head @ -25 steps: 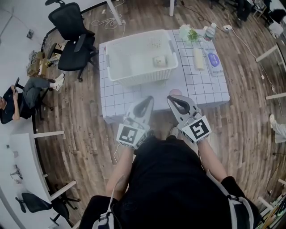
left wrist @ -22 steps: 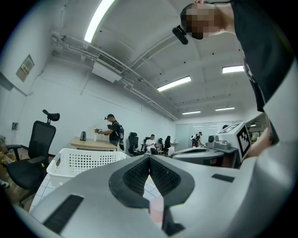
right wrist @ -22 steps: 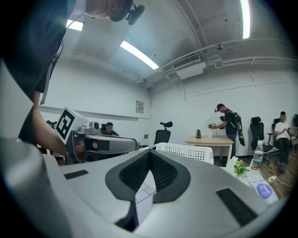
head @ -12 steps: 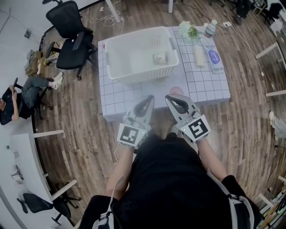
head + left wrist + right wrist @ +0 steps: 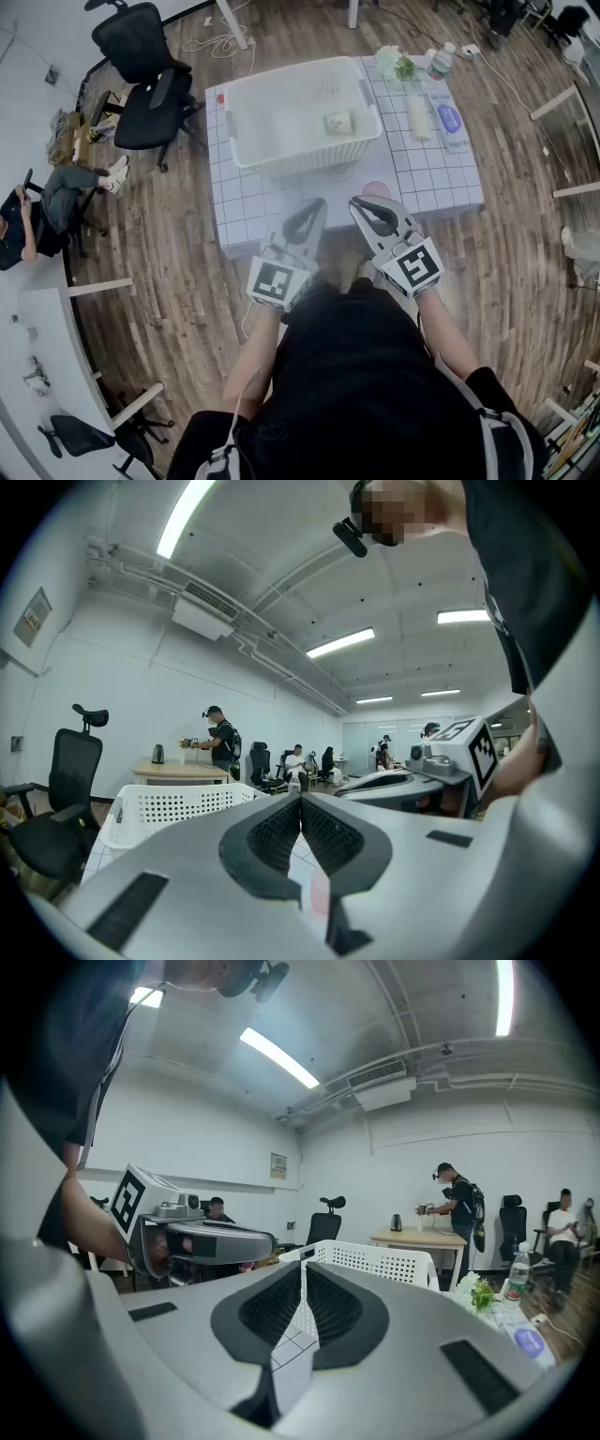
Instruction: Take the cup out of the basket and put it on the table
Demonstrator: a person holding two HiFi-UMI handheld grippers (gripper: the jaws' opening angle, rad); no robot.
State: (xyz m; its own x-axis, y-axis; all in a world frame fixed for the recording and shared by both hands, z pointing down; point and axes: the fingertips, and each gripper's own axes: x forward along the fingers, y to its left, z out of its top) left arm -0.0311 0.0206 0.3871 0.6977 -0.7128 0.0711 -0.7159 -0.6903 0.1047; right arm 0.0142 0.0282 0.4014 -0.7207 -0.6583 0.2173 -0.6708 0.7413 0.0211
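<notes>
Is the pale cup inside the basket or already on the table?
Inside. The head view shows the cup within the white basket walls, near its right side.

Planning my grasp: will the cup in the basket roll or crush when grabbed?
The cup seems to lie on its side in the basket, so a nudge would probably roll it. It looks small, so likely light. Its material is too small to tell; squeeze gently.

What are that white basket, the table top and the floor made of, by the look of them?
Basket: most likely moulded white plastic, matt; its walls are pierced with regular rows of small holes.
Table top: white with a thin dark grid, so tiles or a printed cover; I cannot tell which.
Floor: wood or wood-look planks, brown with streaky grain.
</notes>
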